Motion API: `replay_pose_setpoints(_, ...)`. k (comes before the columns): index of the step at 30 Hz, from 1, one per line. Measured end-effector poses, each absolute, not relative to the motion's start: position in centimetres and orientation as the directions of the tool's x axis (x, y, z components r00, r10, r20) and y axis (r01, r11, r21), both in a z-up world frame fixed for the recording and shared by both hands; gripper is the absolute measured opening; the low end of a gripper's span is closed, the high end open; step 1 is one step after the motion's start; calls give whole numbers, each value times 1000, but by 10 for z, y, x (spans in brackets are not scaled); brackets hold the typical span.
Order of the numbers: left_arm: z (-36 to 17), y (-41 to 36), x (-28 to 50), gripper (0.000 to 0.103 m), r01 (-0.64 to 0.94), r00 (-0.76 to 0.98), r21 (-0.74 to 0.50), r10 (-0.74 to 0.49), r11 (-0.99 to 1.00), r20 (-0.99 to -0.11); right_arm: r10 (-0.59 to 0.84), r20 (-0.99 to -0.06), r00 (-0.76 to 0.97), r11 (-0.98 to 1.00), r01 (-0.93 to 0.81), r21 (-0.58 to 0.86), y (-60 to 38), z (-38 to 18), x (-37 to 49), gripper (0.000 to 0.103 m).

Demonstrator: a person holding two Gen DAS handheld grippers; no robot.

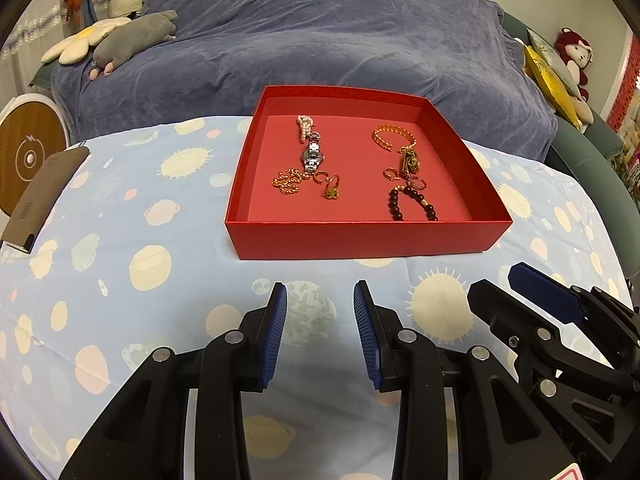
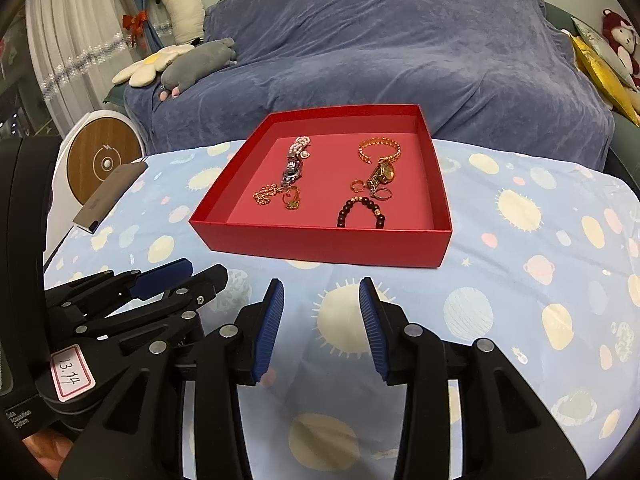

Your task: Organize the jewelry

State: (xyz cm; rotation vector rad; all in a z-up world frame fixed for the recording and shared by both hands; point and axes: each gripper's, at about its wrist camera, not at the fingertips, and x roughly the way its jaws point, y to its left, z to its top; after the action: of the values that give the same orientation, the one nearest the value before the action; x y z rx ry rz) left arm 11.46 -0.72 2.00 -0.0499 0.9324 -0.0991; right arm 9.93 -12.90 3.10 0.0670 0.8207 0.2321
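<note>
left gripper (image 1: 320, 300) and right gripper (image 2: 321, 292) both open, holding nothing, side by side over the patterned cloth (image 1: 120, 240). red tray (image 1: 368, 236) ahead holds the watches, bracelets and rings.

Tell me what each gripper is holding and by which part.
Nothing. The left gripper and right gripper hover with jaws open over the planet-print cloth; the jewelry lies in the red cardboard tray.

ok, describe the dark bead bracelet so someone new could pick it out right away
Find the red tray on the planet-print cloth. Inside are two columns of jewelry; take the right one and go to the piece nearest the tray's front wall. That is the dark bead bracelet: an arch of round, near-black beads with a few pale ones, while everything around it is gold, silver or pink.
</note>
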Motion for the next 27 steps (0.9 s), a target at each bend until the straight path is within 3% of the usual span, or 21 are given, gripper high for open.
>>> replay_pose_setpoints(4, 22, -4, 119, 46, 32, 606, -85, -87, 996, -791, 216, -711, 669, 976, -143, 162, -136, 32, 103, 51)
replay_pose_setpoints(14, 21, -10, 127, 51, 31, 619, -34, -46, 999, -784, 190, -714, 674, 982, -119, 149, -140, 29, 110, 54)
replay_pose_setpoints(23, 21, -7, 125, 59, 12, 630, -17, -21, 1000, -776, 155, -700, 697, 987, -79, 140, -146, 29, 108, 67)
replay_pose_setpoints(27, 20, -5, 124, 69, -12, 633, -7, 3, 1000, -774, 129, -693, 709, 990, -55, 127, -148, 29, 107, 75)
